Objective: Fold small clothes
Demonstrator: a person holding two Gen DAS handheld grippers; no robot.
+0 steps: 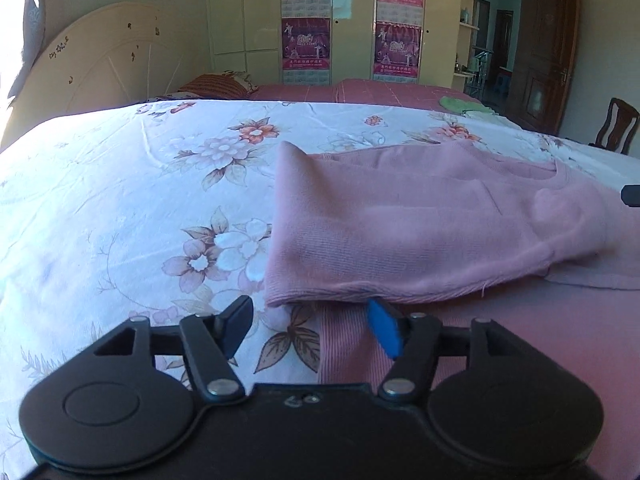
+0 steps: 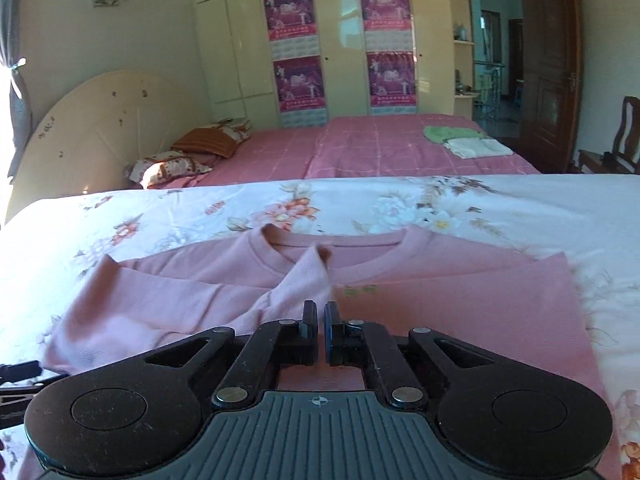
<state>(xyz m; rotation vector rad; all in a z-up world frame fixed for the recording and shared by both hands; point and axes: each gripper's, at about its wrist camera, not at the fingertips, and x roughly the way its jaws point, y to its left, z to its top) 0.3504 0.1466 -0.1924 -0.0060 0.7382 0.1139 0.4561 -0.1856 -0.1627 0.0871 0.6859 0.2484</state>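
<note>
A small pink long-sleeved sweater lies flat on the floral sheet, neck hole toward the far side. Its left sleeve is folded across the body. My left gripper is open just in front of the sleeve's folded edge, low over the sweater's hem, holding nothing. My right gripper is shut, its fingertips at the sleeve cuff in the middle of the sweater. The cuff rises from between the tips, so it seems pinched there.
A pink checked bedspread lies beyond the sheet, with folded green and white clothes and pillows on it. A headboard stands left, wardrobes behind, a wooden chair and an open door at right.
</note>
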